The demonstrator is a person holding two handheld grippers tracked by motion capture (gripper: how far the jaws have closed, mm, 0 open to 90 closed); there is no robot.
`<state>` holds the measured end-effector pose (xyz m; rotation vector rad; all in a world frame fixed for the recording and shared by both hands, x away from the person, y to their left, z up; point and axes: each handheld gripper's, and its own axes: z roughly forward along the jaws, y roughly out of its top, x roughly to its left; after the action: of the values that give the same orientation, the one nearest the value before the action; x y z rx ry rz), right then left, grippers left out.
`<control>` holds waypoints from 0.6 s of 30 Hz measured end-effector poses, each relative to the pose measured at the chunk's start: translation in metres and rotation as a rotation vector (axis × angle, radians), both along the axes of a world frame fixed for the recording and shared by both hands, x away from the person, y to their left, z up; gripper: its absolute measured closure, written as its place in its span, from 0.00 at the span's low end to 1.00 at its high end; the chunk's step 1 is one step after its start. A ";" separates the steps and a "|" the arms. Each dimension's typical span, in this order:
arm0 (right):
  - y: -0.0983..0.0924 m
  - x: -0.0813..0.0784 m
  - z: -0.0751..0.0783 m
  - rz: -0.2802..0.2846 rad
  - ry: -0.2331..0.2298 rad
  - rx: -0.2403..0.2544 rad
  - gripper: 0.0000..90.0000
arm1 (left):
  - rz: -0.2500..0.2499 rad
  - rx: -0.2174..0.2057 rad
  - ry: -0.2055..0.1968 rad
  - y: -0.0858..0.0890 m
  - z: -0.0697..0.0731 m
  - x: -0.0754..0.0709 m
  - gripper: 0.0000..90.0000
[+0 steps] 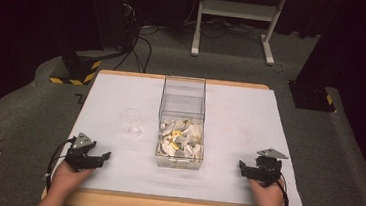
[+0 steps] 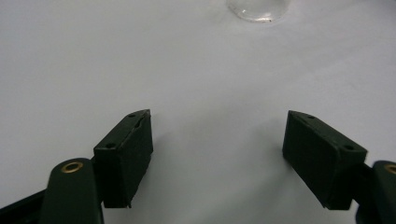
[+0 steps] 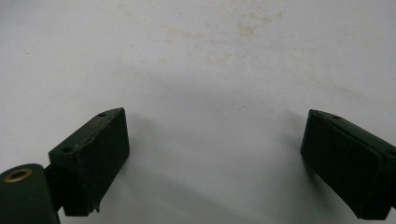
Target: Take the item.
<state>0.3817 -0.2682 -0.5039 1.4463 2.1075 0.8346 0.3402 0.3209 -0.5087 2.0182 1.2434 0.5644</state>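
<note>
Looked like a lab / test setup, not a home: dim room w/ grey carpet (image 1: 234, 67), black equipment stands w/ yellow-black hazard tape (image 1: 73, 71) past the desk's (image 1: 240, 118) far left corner, loose cables (image 1: 143, 49), white metal frame (image 1: 239, 10) beyond its far edge.

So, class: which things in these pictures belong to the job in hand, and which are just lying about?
Part of the job:
- left gripper, jaws open
- right gripper, jaws open
- clear cup, nearest the left gripper
- clear box holding pale pieces

Just lying about:
- white frame on the floor behind the table
- striped black base
</note>
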 end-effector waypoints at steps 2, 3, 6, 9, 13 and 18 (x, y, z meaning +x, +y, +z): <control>0.000 0.000 0.000 0.000 -0.001 0.001 0.09 | 0.000 0.001 -0.001 0.000 0.000 0.000 0.27; 0.000 0.000 0.000 -0.001 0.000 0.002 0.09 | 0.001 -0.001 0.000 0.000 0.000 0.000 0.27; 0.000 0.000 0.000 0.001 0.000 0.001 0.09 | 0.001 0.002 -0.001 0.000 0.000 0.000 0.27; 0.000 0.000 0.000 0.001 0.002 0.002 0.08 | 0.000 0.002 -0.001 0.000 0.000 0.000 0.27; 0.000 0.000 0.000 0.000 0.002 0.006 0.09 | 0.001 0.002 0.000 0.000 0.000 0.000 0.27; -0.001 0.000 0.000 0.001 0.004 0.006 0.09 | -0.001 -0.005 0.003 0.001 0.000 0.000 0.27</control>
<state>0.3814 -0.2687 -0.5040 1.4514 2.1100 0.8402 0.3407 0.3214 -0.5086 2.0161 1.2440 0.5568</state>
